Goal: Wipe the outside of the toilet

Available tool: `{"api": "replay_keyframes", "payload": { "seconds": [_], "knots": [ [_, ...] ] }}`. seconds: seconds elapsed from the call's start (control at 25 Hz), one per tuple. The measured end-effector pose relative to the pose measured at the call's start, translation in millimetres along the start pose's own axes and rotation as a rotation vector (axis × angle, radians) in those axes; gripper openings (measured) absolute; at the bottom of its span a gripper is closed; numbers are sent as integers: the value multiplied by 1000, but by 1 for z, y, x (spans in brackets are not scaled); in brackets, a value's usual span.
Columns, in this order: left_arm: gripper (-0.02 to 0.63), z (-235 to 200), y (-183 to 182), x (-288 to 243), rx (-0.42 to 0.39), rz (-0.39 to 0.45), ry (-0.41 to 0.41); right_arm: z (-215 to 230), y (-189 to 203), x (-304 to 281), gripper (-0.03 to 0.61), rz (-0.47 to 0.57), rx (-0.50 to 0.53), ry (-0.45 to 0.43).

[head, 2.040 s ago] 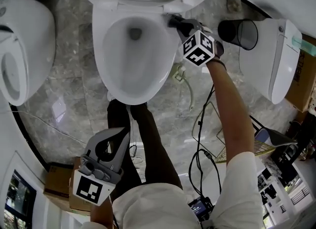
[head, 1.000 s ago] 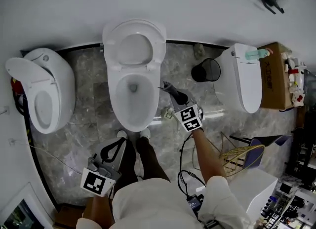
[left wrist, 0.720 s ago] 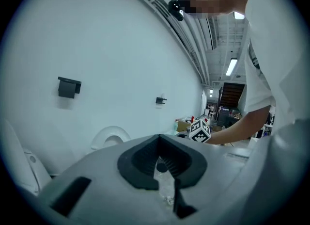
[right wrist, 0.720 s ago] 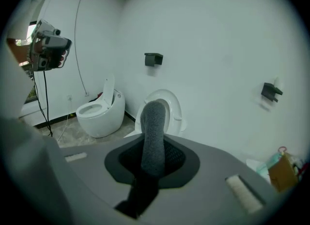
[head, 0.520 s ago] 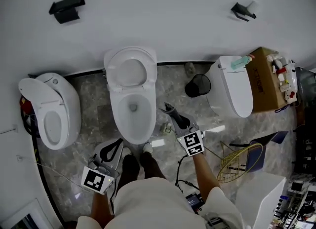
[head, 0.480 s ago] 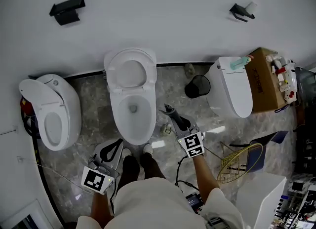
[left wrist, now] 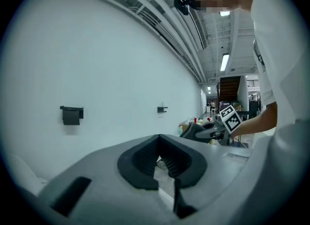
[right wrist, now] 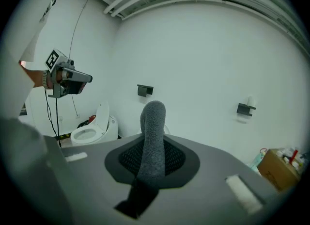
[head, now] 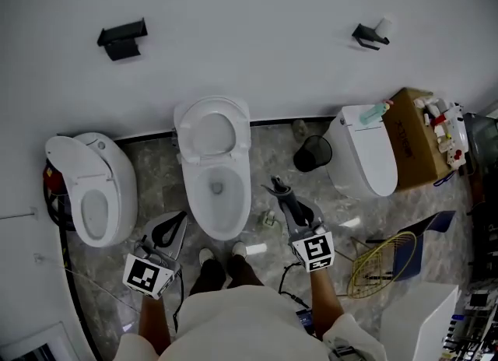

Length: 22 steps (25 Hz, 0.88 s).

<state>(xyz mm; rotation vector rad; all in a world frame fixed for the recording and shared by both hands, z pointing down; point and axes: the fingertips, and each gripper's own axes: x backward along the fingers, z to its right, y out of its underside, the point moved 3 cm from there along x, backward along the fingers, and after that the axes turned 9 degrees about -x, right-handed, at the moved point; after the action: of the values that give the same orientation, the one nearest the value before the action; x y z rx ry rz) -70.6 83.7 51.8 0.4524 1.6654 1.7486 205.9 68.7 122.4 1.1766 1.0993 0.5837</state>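
Note:
The white toilet (head: 214,166) stands against the wall with its lid up, straight ahead of my feet. My right gripper (head: 279,191) hovers to the right of the bowl, apart from it, and is shut on a grey cloth (head: 282,194). In the right gripper view the cloth (right wrist: 152,139) sticks up rolled between the jaws. Low at the left of the bowl, my left gripper (head: 183,215) is shut with nothing in it; its pads (left wrist: 145,158) meet at the tip. Each gripper shows in the other's view: the left gripper (right wrist: 68,78) and the right gripper (left wrist: 208,131).
A second toilet (head: 92,192) stands at the left and a third (head: 364,155) at the right. A black bin (head: 312,152) sits between the middle and right toilets. A cardboard box (head: 421,135), a yellow wire basket (head: 381,262) and floor cables lie at the right.
The head view has pulled far back from the toilet. My right gripper, still holding the cloth, has come off the bowl's rim and now hangs beside it.

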Motion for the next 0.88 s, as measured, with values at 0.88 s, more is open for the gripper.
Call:
{"api": "replay_keyframes", "payload": {
  "seconds": [0.88],
  "knots": [
    [-2,0,-26,35,-54,41,-38,-71,-141,85,60,351,-41,-193]
  ]
}}
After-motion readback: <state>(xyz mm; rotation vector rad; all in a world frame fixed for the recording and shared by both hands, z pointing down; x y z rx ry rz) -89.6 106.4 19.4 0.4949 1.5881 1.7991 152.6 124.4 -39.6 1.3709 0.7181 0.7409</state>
